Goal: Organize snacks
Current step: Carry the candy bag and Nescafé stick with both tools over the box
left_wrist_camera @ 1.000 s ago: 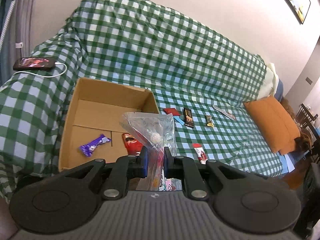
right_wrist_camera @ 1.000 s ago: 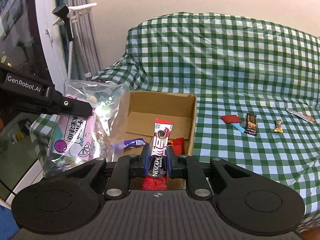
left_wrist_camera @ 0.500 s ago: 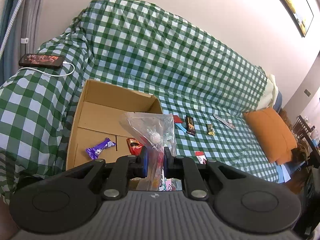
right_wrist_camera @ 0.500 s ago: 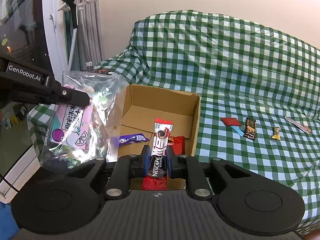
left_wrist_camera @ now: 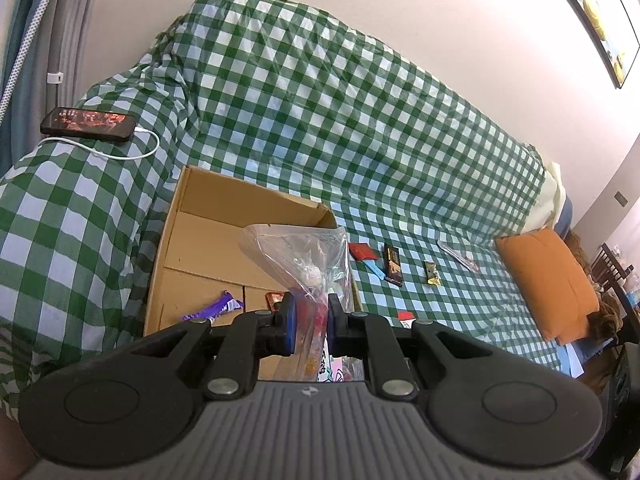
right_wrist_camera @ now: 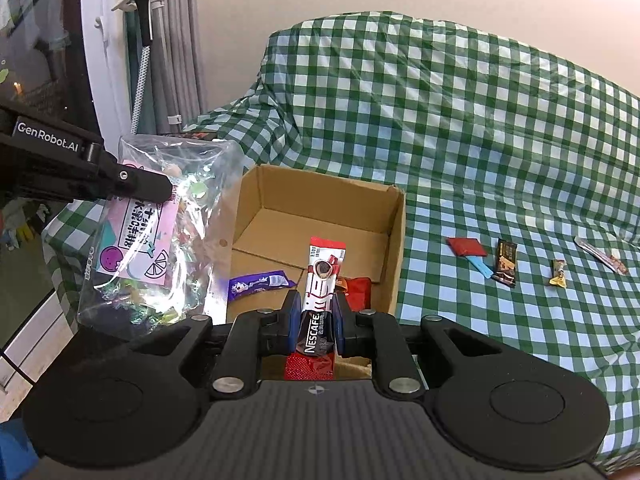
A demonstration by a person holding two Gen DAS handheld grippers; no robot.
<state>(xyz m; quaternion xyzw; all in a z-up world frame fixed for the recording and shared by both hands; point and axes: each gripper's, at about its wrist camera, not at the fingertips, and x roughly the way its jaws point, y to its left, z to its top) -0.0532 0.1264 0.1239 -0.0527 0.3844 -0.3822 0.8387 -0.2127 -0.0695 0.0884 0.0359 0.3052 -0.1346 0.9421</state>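
Green-checked sofa cover (right_wrist_camera: 480, 128) carries a cardboard box (right_wrist_camera: 396, 248). Right gripper (right_wrist_camera: 316, 316) fingers pinch an upright Nescafe stick (right_wrist_camera: 322, 280) before it; left gripper (left_wrist_camera: 310, 316) fingers clamp a clear candy bag (left_wrist_camera: 304, 256). Loose snacks (right_wrist_camera: 505, 264) lie beyond, rightward.

Left gripper (left_wrist_camera: 310, 316): fingers closed on a clear candy bag (right_wrist_camera: 160, 232), held up off the surface | Right gripper (right_wrist_camera: 316, 320): fingers closed on an upright Nescafé stick (right_wrist_camera: 320, 292), pointing forward | Position: left gripper reaches in from the right gripper's left side
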